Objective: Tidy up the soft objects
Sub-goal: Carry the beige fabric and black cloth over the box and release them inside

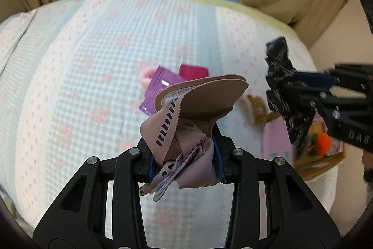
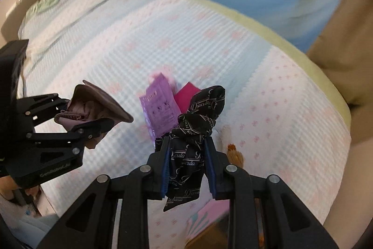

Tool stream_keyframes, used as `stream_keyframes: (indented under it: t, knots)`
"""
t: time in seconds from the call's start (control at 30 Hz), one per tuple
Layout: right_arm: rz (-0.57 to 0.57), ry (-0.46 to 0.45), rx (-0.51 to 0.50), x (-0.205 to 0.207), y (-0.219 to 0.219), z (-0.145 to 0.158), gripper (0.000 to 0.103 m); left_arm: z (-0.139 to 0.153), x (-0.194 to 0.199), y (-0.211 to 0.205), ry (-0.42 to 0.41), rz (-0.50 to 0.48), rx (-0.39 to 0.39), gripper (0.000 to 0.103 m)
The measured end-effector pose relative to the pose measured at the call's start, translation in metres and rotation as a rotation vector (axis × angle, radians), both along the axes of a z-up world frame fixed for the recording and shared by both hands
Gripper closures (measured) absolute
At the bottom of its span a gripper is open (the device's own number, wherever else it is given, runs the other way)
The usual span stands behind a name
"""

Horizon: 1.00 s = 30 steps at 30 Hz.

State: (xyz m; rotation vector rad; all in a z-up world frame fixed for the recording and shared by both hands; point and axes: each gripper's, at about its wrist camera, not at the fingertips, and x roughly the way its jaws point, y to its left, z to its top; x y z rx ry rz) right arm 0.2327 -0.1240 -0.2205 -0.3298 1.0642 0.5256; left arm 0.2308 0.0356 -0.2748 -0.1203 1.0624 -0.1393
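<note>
A pink-beige padded garment with a dashed elastic strap is bunched between the blue pads of my left gripper, which is shut on it and held above the bed. The right wrist view shows that same gripper and garment at the left. My right gripper is shut on a black cloth printed with white script, which hangs below the pads. In the left wrist view the right gripper and black cloth are at the right.
On the quilted pale blue and pink bed cover lie a purple packet, a magenta packet, a pink scrunchie and a brown hair clip. A cardboard box sits at the bed's right edge. Blue and beige curtains hang behind.
</note>
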Motion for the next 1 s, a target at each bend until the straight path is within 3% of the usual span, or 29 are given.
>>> stream_keyframes:
  t: [0.3,0.53,0.77,1.0]
  knots:
    - [-0.210,-0.061,0.083,-0.075,-0.066,0.077,0.078,0.081,-0.040,-0.032,-0.078,0.009,-0.035,0.069]
    - [-0.332,-0.105,0.108,-0.124,-0.135,0.116,0.078,0.128,-0.072,-0.089,-0.153,-0.066,-0.029,0.069]
    - [-0.440,-0.114,0.081,-0.157,-0.200,0.131,0.078,0.149,-0.081,-0.162,-0.147,-0.152,-0.064,0.069]
    - [-0.537,-0.080,0.087,-0.169,-0.249,0.121,0.078,0.133,-0.081,-0.227,-0.073,-0.243,-0.075,0.069]
